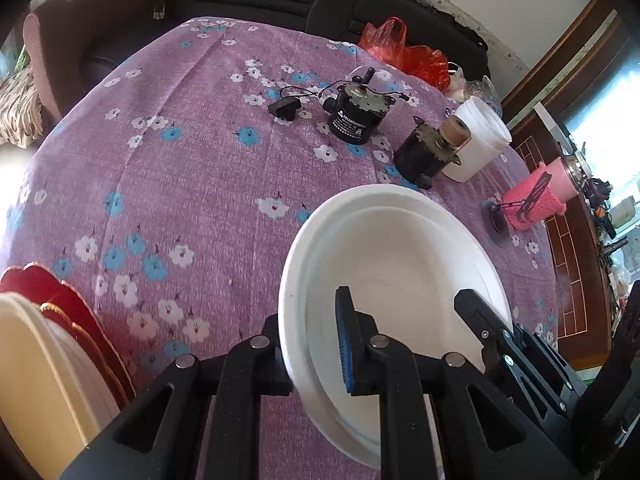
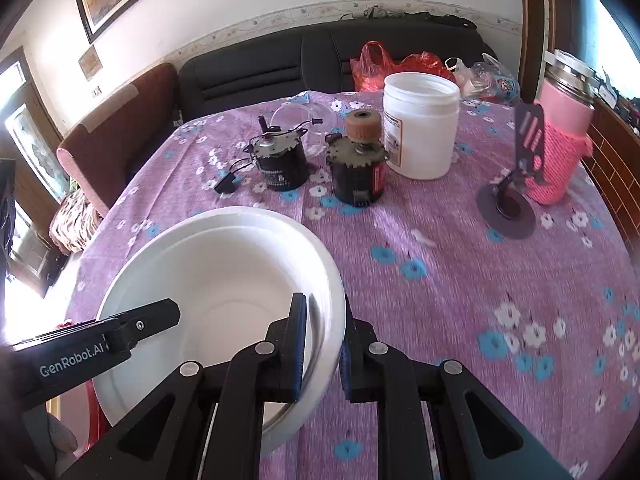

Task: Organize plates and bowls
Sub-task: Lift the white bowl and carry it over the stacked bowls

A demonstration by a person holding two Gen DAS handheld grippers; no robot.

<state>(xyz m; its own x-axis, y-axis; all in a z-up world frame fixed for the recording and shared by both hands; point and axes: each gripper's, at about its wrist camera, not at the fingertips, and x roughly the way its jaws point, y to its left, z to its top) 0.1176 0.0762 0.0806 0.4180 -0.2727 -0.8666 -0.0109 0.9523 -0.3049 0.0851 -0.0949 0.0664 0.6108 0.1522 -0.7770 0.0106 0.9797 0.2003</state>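
A white bowl [image 1: 400, 264] is held between both grippers above the purple flowered tablecloth [image 1: 180, 168]. My left gripper [image 1: 308, 344] is shut on the bowl's left rim, one finger inside and one outside. My right gripper [image 2: 324, 348] is shut on the bowl's [image 2: 224, 272] right rim in the same way. The right gripper's finger also shows in the left wrist view [image 1: 480, 312], and the left gripper's finger shows in the right wrist view [image 2: 148, 316]. A stack of plates, cream [image 1: 36, 368] and red with gold edge [image 1: 76, 312], lies at the near left.
Two black motors [image 2: 280, 160] [image 2: 356, 168], a white plastic jar [image 2: 420, 128], a pink knitted flask [image 2: 560, 148] and a dark phone stand [image 2: 508, 204] stand at the table's far side. Red plastic bags [image 2: 376, 64] and a dark sofa [image 2: 280, 64] lie behind.
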